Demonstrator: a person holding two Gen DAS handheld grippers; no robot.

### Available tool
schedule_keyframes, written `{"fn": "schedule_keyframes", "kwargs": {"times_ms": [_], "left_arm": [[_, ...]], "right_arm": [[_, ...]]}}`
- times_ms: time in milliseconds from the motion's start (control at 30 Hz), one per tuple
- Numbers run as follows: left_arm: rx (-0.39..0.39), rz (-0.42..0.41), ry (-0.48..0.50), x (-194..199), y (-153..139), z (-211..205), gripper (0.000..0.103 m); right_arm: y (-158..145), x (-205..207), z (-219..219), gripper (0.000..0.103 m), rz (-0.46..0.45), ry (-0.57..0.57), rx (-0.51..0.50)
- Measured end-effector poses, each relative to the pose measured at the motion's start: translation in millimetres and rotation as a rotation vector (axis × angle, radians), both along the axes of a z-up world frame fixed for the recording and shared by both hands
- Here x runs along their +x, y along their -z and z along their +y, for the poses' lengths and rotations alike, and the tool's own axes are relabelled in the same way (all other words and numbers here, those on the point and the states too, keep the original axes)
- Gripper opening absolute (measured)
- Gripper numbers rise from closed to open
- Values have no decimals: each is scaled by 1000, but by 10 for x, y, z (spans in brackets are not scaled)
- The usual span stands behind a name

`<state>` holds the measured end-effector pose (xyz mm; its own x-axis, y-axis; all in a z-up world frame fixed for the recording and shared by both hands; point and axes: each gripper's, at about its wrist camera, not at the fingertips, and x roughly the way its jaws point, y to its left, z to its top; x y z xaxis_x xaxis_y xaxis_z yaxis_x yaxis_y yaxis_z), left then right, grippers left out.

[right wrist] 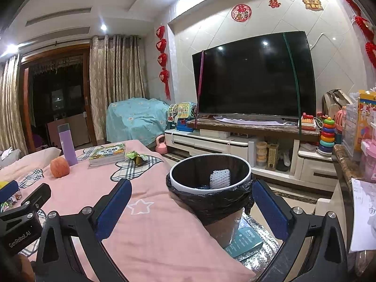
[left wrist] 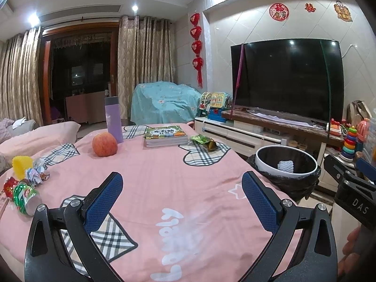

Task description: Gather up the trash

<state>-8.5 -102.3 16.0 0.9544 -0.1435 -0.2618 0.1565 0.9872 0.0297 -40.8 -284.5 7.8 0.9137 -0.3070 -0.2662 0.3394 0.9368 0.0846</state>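
Hovering over pink cloth, left gripper jaws spread, empty, right gripper likewise, bin holding white foam, wrappers far left.

An apple sits beside a purple bottle and books.

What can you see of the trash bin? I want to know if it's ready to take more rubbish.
The trash bin is round, with a white rim and a black bag folded over its edge. It stands upright on the floor beside the pink-covered table, mouth open. Inside lies one white foam net sleeve; otherwise it looks mostly empty. Neither gripper touches it.
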Motion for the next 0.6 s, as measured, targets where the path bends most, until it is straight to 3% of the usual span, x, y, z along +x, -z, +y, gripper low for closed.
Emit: {"fn": "schedule_keyframes", "kwargs": {"times_ms": [600], "left_arm": [[-1,12,5,15,-5,-11,103]], "right_arm": [[-1,2,15,103,0,-7,-1]]}}
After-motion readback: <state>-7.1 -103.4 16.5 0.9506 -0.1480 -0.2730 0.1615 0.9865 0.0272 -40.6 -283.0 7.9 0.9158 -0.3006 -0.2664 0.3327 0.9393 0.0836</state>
